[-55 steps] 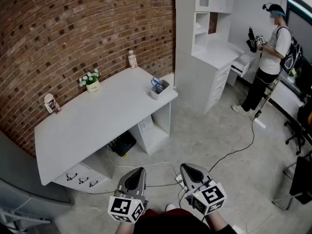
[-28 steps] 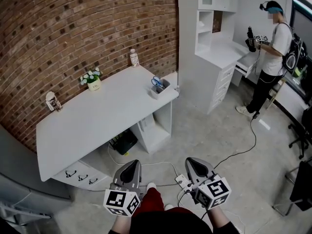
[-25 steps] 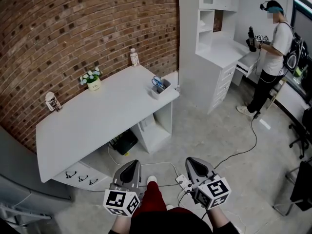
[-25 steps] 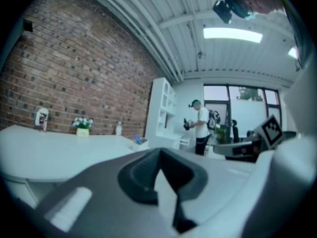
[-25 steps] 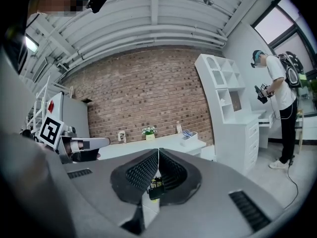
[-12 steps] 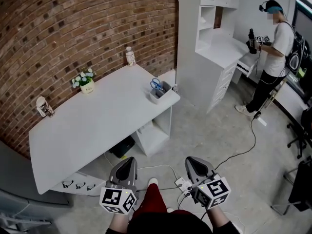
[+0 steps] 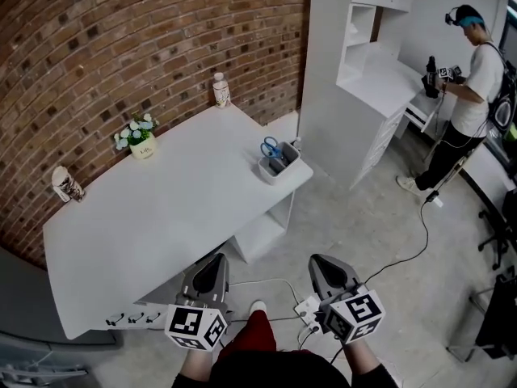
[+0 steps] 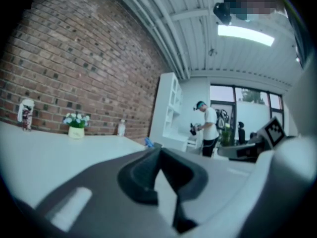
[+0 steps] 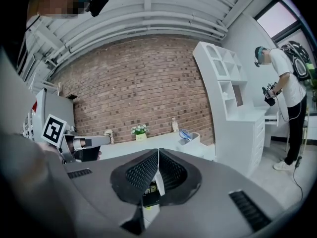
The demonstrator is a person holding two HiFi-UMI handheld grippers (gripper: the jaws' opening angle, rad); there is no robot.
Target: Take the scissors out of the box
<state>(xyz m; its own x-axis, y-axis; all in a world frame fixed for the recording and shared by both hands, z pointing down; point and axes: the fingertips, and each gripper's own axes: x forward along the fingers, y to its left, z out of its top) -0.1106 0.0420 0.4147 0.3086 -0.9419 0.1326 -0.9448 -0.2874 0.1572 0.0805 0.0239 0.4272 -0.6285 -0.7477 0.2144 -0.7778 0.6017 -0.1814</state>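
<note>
Blue-handled scissors (image 7: 271, 147) stand handles-up in a small grey box (image 7: 280, 166) at the right end of a white desk (image 7: 161, 208). The same scissors (image 9: 184, 133) and box (image 9: 190, 139) show small in the right gripper view, and a blue tip of the scissors (image 8: 148, 142) peeks out in the left gripper view. My left gripper (image 7: 208, 270) and right gripper (image 7: 327, 268) hang side by side near the desk's front edge, well short of the box. Both are shut with nothing between the jaws.
On the desk stand a flower pot (image 7: 142, 145), a bottle (image 7: 220, 90) and a cup (image 7: 65, 185) along the brick wall. A white shelf unit (image 7: 355, 71) rises to the right. A person (image 7: 472, 95) stands by it. Cables and a power strip (image 7: 310, 308) lie on the floor.
Both grippers have travelled toward the desk, which now sits closer and lower in the head view. The box with scissors has shifted right and nearer. The jaws stayed shut.
</note>
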